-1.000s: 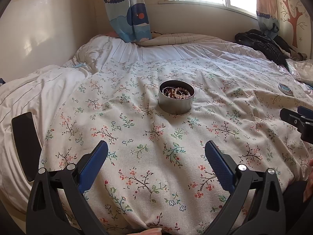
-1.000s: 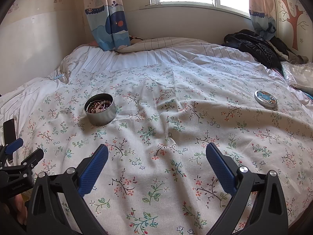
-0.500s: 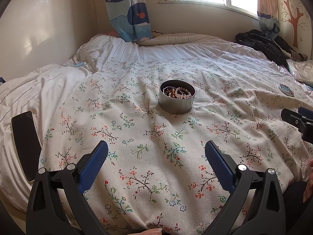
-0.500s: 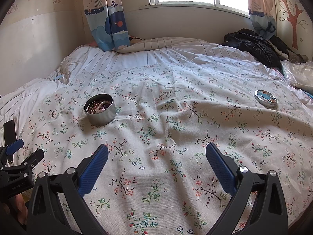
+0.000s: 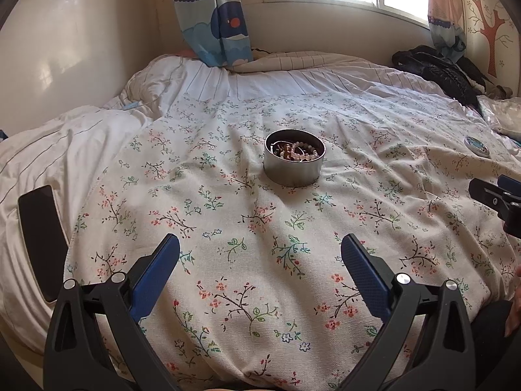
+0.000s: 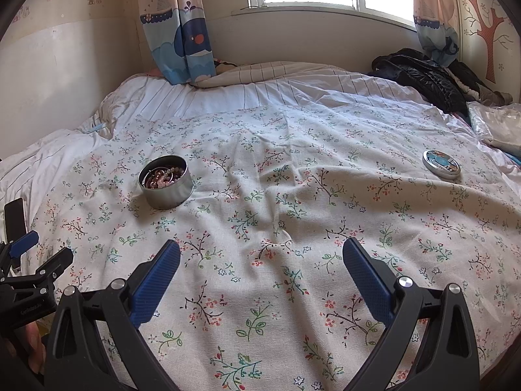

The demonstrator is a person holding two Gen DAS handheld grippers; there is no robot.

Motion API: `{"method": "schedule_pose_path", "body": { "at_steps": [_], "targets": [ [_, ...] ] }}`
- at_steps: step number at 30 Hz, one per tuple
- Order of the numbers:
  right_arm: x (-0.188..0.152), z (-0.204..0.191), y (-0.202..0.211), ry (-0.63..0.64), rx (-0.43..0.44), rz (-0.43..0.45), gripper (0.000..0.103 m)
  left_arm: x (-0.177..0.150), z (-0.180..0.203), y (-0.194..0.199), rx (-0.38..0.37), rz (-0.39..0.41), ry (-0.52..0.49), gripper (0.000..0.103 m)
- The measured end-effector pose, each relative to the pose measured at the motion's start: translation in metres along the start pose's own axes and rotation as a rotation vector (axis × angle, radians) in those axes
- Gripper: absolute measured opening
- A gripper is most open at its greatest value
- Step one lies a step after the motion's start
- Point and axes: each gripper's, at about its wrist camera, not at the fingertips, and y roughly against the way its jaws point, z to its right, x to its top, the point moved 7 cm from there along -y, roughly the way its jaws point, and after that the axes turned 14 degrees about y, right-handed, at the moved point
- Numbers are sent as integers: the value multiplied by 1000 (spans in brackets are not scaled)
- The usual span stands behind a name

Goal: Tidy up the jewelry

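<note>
Jewelry (image 5: 295, 151), a tangle of beads, lies inside the open tin (image 5: 294, 166) on the bed (image 5: 228, 228), well out in front of the left tongs (image 5: 260, 272). Almost nothing has changed over the last second: tin and lid (image 6: 441, 164) sit where they sat, the lid far to the tin's right, and both tongs have barely shifted. Left tongs are spread wide and hold nothing; right tongs (image 6: 261, 277) likewise, between tin and lid. Sorting looks done, I'd guess; capping the tin remains. A phone (image 5: 40, 244) lies left of the tin.
</note>
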Motion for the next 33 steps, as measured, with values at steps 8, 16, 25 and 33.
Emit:
{"method": "schedule_pose_path", "body": {
  "at_steps": [8,16,25,33],
  "targets": [
    [-1,1,0,-11,-1,0,96,0,-1,-1,-21,-9,19,95],
    [-1,3,0,-17,-4,0,96,-2,-11,-9,-7,-46,64,95],
    [-1,3,2,-17,-9,-2,96,-4,-16,-9,30,-44,75,95],
    [-1,3,2,-17,-11,-3,96,-5,-3,-2,50,-11,1,95]
  ]
}}
